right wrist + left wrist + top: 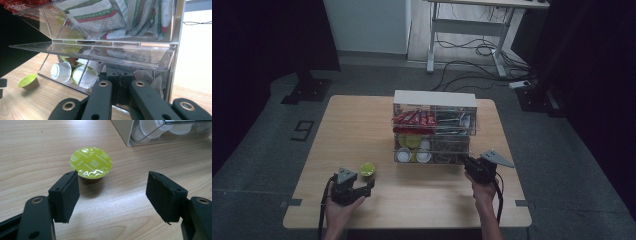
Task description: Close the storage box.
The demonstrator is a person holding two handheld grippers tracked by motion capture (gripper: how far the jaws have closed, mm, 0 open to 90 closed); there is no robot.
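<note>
Capsule (91, 163), the green-lidded coffee pod, sits upright on the wooden surface (362, 125), just beyond the left tool (112, 192) at about 11 o'clock from the gap between its pads. That tool stands wide open and isn't touching anything, so I'd say this is the approach step before a pick. Next move, I reckon: slide forward and a bit left so the pod ends up centred between the pads, then close on the brown cup below the foil rim, not on the lid itself. Meanwhile the right tool (119, 82) is closed up tight with its tips pushed against the lower front of the clear organizer (434, 127), looks like it's steadying it, though I can't tell if it's pinching anything. Room-wise the pod has bare wood all round; the organizer's corner is off at 1 o'clock, well apart, so no real squeeze there. The surface's near edge is behind the left hand (343, 207), plenty of margin.
</note>
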